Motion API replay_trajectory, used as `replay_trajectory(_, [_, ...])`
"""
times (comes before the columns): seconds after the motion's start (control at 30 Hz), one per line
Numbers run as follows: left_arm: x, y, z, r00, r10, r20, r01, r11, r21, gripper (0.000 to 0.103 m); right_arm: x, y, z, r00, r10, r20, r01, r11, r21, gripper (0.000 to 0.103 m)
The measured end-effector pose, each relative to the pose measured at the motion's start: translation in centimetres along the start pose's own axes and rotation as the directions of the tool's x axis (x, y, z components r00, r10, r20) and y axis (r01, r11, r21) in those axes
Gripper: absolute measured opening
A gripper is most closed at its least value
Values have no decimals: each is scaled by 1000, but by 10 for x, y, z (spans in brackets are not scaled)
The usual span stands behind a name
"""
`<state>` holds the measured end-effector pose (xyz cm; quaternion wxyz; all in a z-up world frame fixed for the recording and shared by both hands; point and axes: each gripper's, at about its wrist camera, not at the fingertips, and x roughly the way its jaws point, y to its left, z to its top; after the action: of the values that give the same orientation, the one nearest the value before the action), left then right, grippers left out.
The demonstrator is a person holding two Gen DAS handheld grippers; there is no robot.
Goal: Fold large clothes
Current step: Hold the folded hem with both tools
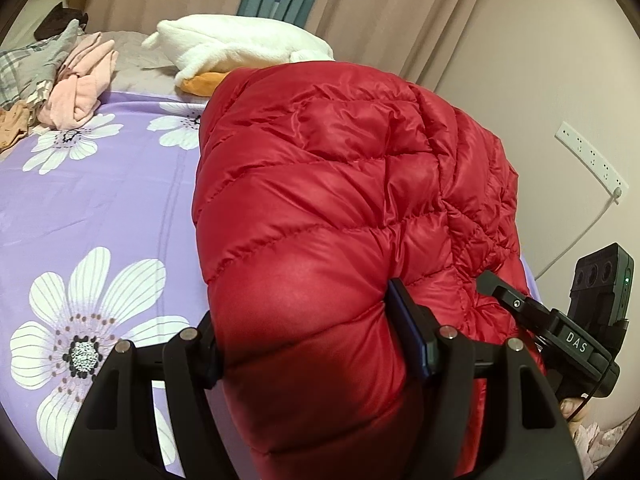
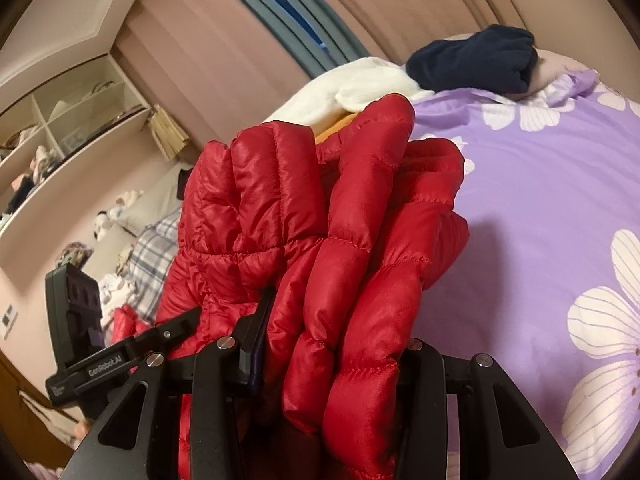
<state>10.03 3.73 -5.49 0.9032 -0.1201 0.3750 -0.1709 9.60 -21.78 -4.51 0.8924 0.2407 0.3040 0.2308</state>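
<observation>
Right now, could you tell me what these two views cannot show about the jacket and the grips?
- Left wrist view: the red down jacket bulges over the left hand-held gripper, hiding its left finger.
- Right wrist view: jacket folds cover the right hand-held gripper, hiding its right finger.
- Both views: the jacket's lower end is cut off by the bottom edge.

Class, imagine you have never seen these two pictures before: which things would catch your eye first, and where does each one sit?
The glossy red quilted jacket fills the centre of both views, bunched thickly between the left tongs and the right tongs, which are shut on it. Beneath and beside it spreads the purple bedspread with big white flowers. At the bed's far end lie a white plush toy and a heap of pink clothes.
</observation>
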Motion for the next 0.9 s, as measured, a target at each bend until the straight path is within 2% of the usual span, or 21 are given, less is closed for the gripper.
replay_trajectory(0.27, [-15, 8, -3, 1000, 8, 22, -7, 1000, -25, 68, 7, 12, 5, 1000, 17, -11, -18, 999, -34, 43])
replay_trajectory(0.9, [-18, 30, 3, 999, 34, 41, -31, 997, -71, 68, 26, 17, 14, 998, 45, -53, -49, 996, -81, 43])
